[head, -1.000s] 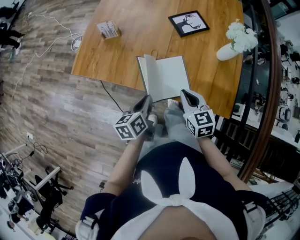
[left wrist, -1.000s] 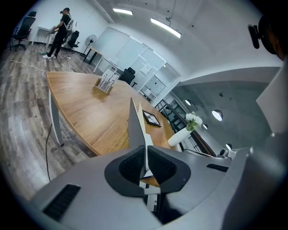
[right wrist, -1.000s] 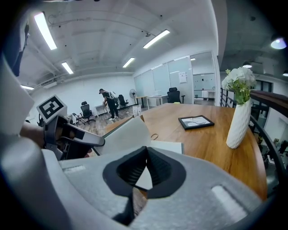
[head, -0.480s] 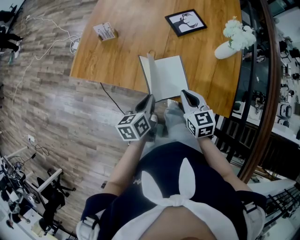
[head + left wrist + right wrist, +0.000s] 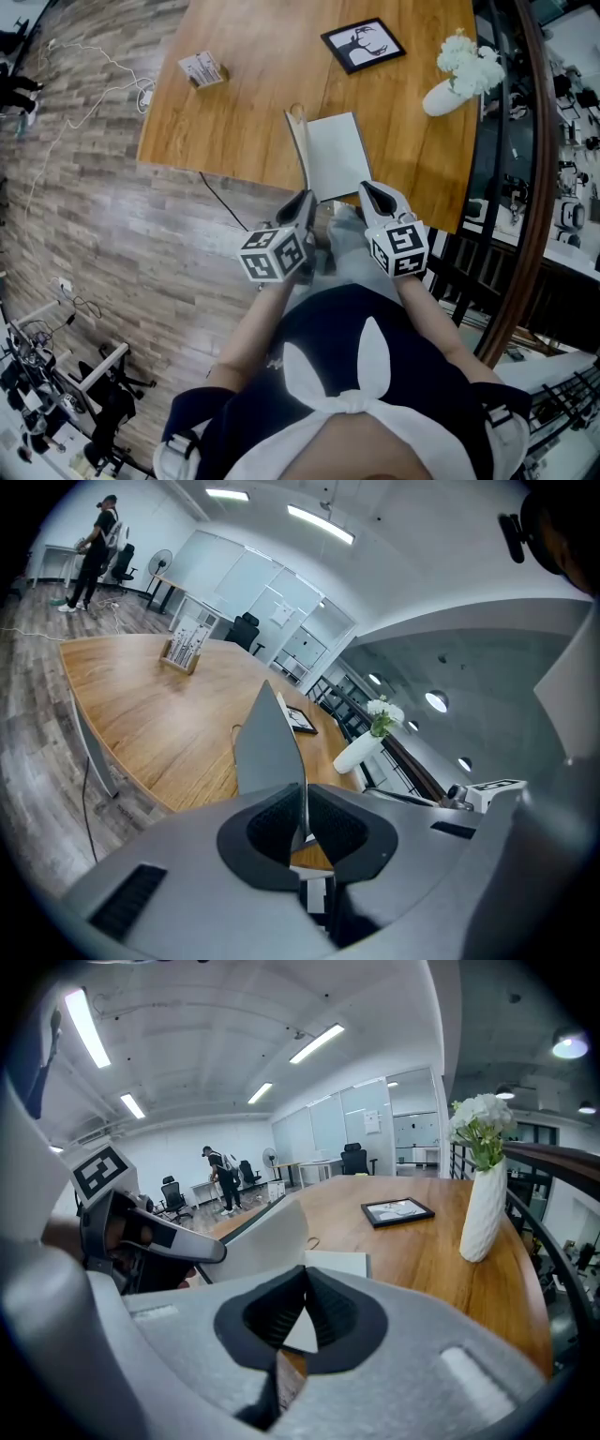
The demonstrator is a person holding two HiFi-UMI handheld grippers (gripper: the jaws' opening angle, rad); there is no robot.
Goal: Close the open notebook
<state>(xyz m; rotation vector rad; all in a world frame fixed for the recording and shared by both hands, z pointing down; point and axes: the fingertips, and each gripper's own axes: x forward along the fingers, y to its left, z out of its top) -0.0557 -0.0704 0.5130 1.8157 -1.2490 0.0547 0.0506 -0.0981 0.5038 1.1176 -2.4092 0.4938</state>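
Note:
A white notebook [image 5: 337, 155] lies at the near edge of the wooden table [image 5: 244, 103]. Its grey left cover [image 5: 299, 145] stands nearly upright. My left gripper [image 5: 307, 200] is shut on the near edge of that cover. In the left gripper view the cover [image 5: 267, 747] rises as a thin sheet pinched between the pads, where the left gripper [image 5: 302, 819] closes on it. My right gripper [image 5: 368, 188] hovers shut over the notebook's near right corner, with nothing in it. In the right gripper view the right gripper [image 5: 302, 1279] points at the flat page [image 5: 336, 1263] beside the raised cover [image 5: 267, 1241].
On the far side of the table lie a framed picture [image 5: 363, 45] and a small card box [image 5: 202, 68]. A white vase of flowers [image 5: 450, 89] stands at the right edge. A dark railing [image 5: 525, 141] runs along the right. A cable [image 5: 220, 192] trails over the floor.
My left gripper has moved right with the cover, which has swung from a low slant to nearly upright. The right gripper has stayed put.

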